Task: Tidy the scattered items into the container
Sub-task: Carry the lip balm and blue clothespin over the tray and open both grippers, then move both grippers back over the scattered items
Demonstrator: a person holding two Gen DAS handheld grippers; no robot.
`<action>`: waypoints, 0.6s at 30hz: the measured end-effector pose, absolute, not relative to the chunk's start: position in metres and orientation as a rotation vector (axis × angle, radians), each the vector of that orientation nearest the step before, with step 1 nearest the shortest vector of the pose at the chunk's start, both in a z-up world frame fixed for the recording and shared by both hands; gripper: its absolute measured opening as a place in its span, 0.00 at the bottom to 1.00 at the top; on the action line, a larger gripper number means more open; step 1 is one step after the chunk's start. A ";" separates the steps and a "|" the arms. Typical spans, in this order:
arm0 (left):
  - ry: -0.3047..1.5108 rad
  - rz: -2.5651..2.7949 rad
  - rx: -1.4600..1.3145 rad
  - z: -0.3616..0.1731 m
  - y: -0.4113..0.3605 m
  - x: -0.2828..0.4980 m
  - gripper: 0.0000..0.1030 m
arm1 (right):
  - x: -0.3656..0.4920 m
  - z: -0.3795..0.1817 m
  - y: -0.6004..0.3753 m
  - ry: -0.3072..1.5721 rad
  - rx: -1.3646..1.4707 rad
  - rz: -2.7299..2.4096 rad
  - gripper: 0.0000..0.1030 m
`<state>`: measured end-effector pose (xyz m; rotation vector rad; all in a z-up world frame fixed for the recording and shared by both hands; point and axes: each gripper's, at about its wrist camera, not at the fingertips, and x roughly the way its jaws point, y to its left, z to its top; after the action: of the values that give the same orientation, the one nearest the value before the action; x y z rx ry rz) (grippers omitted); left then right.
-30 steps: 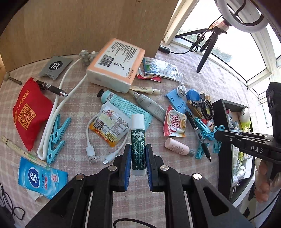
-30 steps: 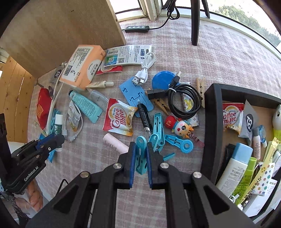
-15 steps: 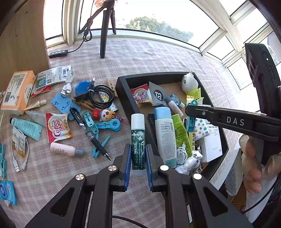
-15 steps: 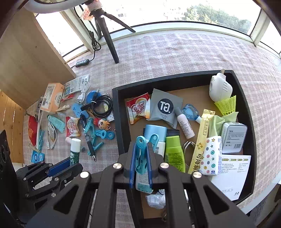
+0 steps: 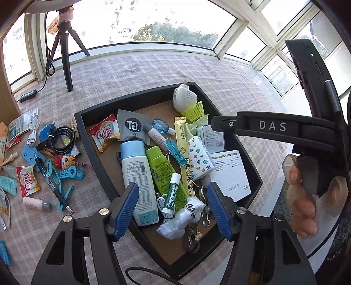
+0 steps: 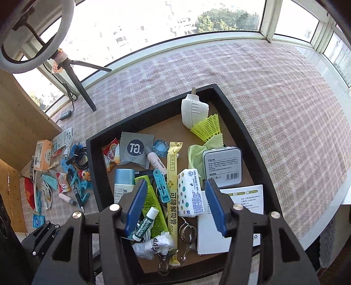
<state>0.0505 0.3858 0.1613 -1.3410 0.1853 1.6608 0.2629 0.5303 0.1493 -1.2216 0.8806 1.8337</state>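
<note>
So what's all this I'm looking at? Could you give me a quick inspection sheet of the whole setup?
Surface: pink checked tablecloth.
Job's things: black tray crowded; lip balm and blue clip lie inside.
Clutter: pen, creamer sachet, pink tube and blue clips lie outside the tray on its left.
Grippers: left gripper and right gripper both open, empty, over the tray.
Cables: coiled black cable and white USB lead on the cloth.
Surroundings: tripod, ring light, windows, wooden board.
</note>
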 end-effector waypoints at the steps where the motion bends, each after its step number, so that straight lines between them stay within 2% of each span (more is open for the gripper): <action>1: 0.183 1.665 -1.349 0.160 0.383 0.048 0.59 | 0.262 0.150 0.529 0.889 -1.217 1.843 0.52; 10: 0.151 1.782 -1.429 0.140 0.328 0.017 0.59 | 0.225 0.145 0.497 0.841 -1.255 1.942 0.52; 18: 0.100 1.970 -1.524 0.120 0.228 -0.004 0.58 | 0.175 0.135 0.436 0.773 -1.352 2.094 0.52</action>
<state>-0.0041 0.2279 0.1204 -1.5244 0.1003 1.9700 0.1752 0.4360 0.1354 -1.3518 0.7730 2.0941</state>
